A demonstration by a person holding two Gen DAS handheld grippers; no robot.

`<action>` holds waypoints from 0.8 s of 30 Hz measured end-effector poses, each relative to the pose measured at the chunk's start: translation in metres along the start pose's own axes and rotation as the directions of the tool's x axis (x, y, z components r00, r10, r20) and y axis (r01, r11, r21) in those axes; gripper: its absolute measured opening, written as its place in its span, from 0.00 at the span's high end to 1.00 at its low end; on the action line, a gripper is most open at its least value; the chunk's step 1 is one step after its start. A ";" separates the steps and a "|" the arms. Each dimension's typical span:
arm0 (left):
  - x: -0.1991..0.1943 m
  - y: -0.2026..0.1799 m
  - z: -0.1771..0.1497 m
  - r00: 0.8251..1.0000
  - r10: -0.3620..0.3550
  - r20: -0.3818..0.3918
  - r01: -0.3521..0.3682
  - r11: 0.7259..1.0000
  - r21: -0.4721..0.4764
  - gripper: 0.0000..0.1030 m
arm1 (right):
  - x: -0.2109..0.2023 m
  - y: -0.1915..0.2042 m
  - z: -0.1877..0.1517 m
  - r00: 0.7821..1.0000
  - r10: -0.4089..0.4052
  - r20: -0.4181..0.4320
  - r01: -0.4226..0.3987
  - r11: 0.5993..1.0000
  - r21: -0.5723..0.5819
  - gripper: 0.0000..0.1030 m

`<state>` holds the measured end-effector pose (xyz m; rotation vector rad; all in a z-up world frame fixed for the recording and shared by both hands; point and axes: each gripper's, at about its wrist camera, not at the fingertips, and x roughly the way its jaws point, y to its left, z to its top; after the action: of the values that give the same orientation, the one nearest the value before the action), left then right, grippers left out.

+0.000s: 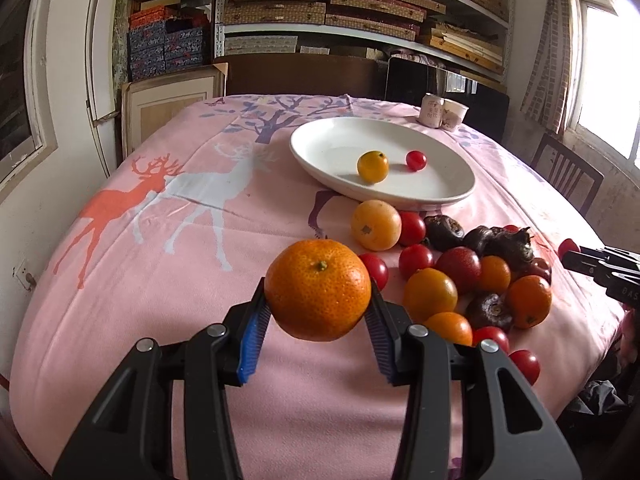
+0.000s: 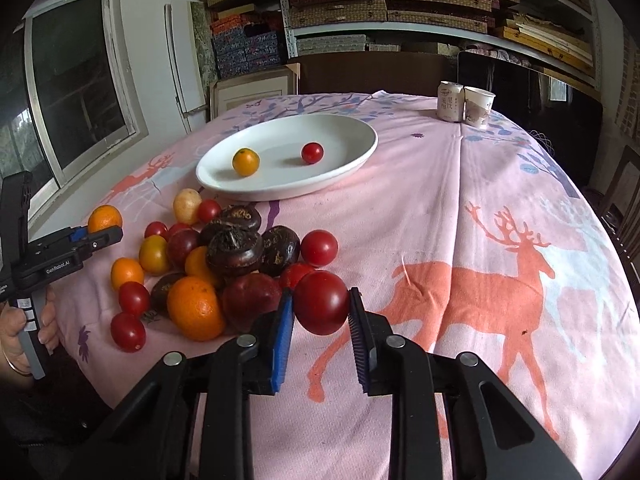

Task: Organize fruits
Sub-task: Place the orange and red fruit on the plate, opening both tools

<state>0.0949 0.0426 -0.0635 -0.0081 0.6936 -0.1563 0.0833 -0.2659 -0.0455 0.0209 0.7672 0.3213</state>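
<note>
Red tomato (image 2: 321, 303) between right-view pads only

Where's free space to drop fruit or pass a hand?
Free: most of the white plate around its orange and tomato; bare cloth between plate and can. Crowded: fruit pile just before the plate.

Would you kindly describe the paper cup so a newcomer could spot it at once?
Look past the white plate to the far end of the pink deer tablecloth. Two small containers stand together there; the paper cup is the right one, open-topped and flared, unlike the sealed can beside it.
</note>
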 end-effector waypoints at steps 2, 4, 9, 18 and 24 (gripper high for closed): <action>-0.001 -0.006 0.010 1.000 -0.005 0.008 0.005 1.000 0.012 0.57 | -0.002 -0.001 0.007 1.000 0.015 0.016 -0.015 1.000 0.013 0.74; 0.005 -0.012 0.023 1.000 -0.017 -0.001 0.017 1.000 0.018 0.57 | -0.003 -0.001 0.019 0.999 0.015 0.034 -0.016 1.000 0.019 0.74; 0.033 -0.037 0.066 0.998 -0.053 -0.024 0.054 0.996 0.064 0.56 | 0.008 -0.005 0.067 0.997 0.051 0.057 -0.054 0.997 0.051 0.74; 0.111 -0.049 0.144 0.996 -0.040 -0.083 0.046 0.996 0.081 0.56 | 0.076 -0.007 0.141 0.999 0.050 0.009 -0.050 0.996 0.078 0.74; 0.167 -0.039 0.159 0.988 -0.011 -0.157 0.020 0.998 0.056 0.56 | 0.139 -0.006 0.152 0.996 0.032 -0.084 -0.025 0.996 0.088 0.73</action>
<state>0.3177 -0.0270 -0.0449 0.0546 0.8454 -0.1938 0.2830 -0.2163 -0.0312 0.1006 0.8661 0.3172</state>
